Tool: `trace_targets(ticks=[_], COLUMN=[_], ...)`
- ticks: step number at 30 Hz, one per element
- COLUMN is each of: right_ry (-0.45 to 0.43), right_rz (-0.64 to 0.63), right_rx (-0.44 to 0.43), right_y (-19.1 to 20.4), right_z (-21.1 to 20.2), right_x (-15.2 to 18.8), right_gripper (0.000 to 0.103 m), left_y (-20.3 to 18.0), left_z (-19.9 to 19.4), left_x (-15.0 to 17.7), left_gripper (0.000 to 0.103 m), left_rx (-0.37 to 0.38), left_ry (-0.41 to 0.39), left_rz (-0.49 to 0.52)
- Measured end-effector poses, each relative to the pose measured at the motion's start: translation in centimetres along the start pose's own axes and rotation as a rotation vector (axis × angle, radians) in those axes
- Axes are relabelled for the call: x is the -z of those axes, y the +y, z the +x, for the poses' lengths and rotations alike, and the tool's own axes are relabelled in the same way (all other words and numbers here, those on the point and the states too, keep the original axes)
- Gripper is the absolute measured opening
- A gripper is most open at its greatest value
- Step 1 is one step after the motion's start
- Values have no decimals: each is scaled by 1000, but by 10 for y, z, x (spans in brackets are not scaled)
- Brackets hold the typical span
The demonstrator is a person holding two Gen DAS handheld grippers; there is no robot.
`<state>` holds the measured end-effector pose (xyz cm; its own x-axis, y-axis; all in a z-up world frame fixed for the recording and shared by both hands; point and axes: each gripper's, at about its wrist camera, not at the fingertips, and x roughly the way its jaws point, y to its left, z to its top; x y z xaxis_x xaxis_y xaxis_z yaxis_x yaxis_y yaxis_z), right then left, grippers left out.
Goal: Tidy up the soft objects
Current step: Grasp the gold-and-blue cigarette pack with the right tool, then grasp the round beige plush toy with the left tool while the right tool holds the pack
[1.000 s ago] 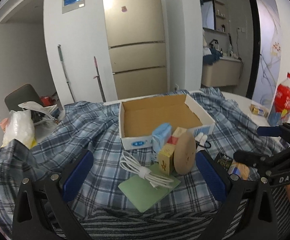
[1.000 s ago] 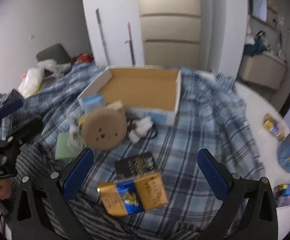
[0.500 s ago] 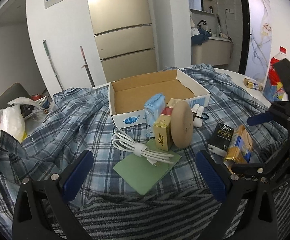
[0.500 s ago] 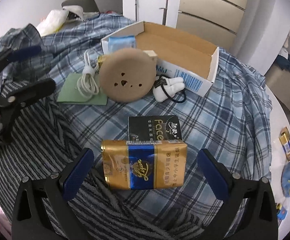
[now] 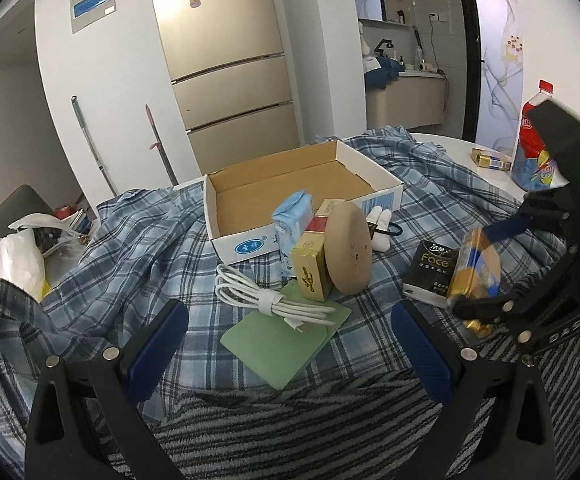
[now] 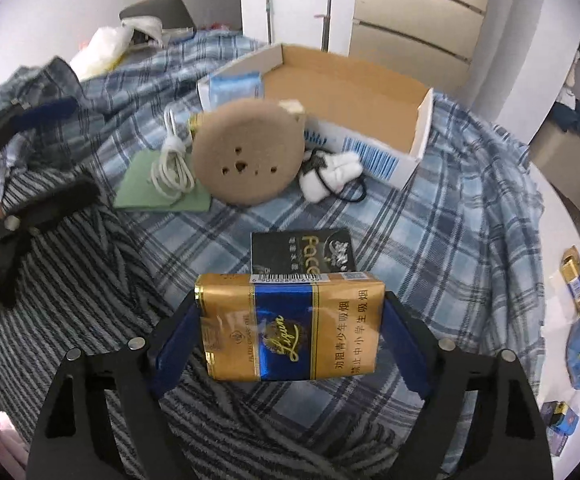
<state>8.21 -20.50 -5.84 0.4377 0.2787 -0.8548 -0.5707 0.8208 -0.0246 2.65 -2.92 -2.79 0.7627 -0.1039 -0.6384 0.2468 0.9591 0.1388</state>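
Cloth, card and foil around the cardboard box [image 6: 346, 92]

The box is matt brown inside and white outside. In front of it lie woven plaid cloth [image 6: 450, 208], a spongy matt tan round cushion [image 6: 248, 158], a smooth white cable [image 5: 274, 304], and a glossy gold-and-blue foil pack [image 6: 290, 330] between the right hand-held gripper [image 6: 290, 340]'s blue pads.

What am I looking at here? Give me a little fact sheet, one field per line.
setting: round table draped with plaid cloth
right gripper: closed on a gold and blue pack
left gripper: open, holding nothing
box: open cardboard, nothing visible inside
in front of box: tan round plush, white cable on a green pad, black pack
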Motion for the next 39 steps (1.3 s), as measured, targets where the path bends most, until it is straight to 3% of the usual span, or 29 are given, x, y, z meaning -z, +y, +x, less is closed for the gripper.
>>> trace_targets(ticks=[5, 7, 11, 13, 16, 19, 22, 27, 33, 39], right_ry=[-115, -185, -311, -336, -361, -389, -420, -409, -394, -380], right_rz=[21, 56, 129, 133, 166, 183, 192, 209, 228, 231], right_rx=[43, 68, 224, 261, 242, 223, 220, 178, 145, 137], right_y=[-4, -9, -16, -17, -23, -27, -29, -34, -39, -41], right_z=[-33, -48, -64, -62, -59, -54, -47, -38, -34, -31], right_x=[-14, -20, -25, -25, -24, -23, -20, -15, -12, -12], right_gripper=[85, 85, 85, 85, 85, 85, 85, 85, 85, 85], left_y=[-5, -7, -3, -4, -10, -10, -11, -13, -17, -13], left_z=[0, 1, 14, 20, 33, 52, 67, 80, 80, 78], left_x=[-15, -25, -43, -49, -54, -57, -58, -57, -49, -47], left_gripper=[102, 86, 81, 72, 62, 53, 47, 42, 23, 21], left_rx=[19, 64, 101, 100, 106, 184, 195, 217, 243, 278], left_ry=[-46, -71, -72, -68, -42, 29, 62, 80, 67, 67], left_rz=[47, 56, 24, 35, 72, 37, 21, 22, 20, -6])
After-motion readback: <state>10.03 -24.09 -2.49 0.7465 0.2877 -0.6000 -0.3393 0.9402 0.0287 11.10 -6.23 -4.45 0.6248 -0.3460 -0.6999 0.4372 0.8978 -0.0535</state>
